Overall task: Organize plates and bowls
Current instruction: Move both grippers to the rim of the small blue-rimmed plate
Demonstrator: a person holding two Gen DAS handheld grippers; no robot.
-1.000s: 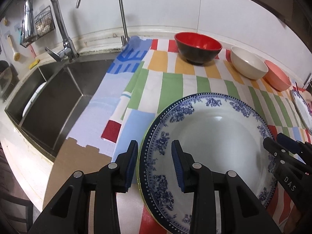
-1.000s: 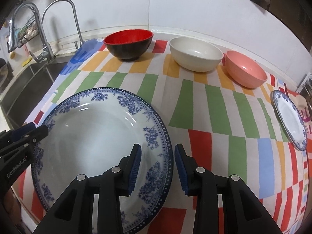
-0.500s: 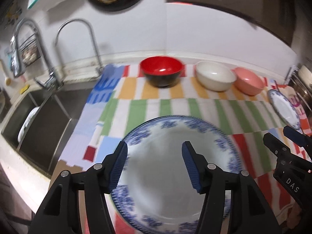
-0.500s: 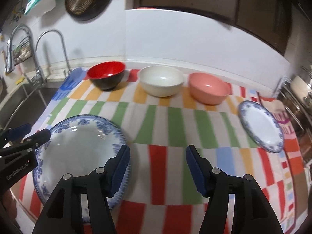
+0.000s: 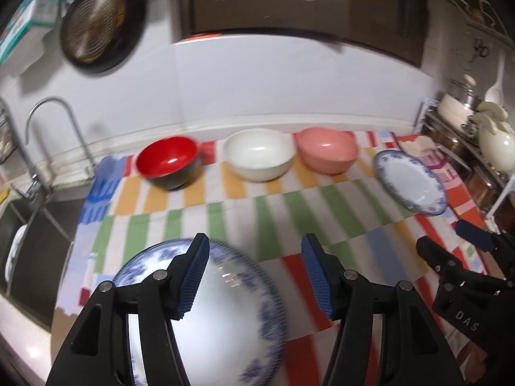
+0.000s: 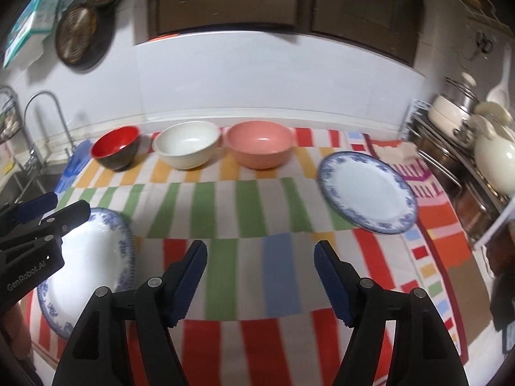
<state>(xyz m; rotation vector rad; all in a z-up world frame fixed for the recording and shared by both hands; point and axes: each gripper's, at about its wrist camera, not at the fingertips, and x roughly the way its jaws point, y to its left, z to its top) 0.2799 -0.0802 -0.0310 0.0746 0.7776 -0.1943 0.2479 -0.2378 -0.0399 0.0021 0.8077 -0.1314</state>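
Here both grippers are spread wide and empty: the left gripper (image 5: 254,273) above the large blue-rimmed plate (image 5: 209,315) on the striped cloth (image 6: 244,209), the right gripper (image 6: 260,276) just right of that plate. Behind it stand the red bowl (image 6: 116,148), white bowl (image 6: 188,148) and pink bowl (image 6: 260,148); the small blue-rimmed plate (image 6: 367,191) lies far right. Only the left view shows the sink (image 5: 35,244).

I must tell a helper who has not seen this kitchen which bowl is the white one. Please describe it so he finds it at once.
On the striped cloth covering the counter, three bowls stand in a row along the back wall. The white bowl is the middle one, between the red-and-black bowl near the sink and the pink bowl; it alone is plain white.
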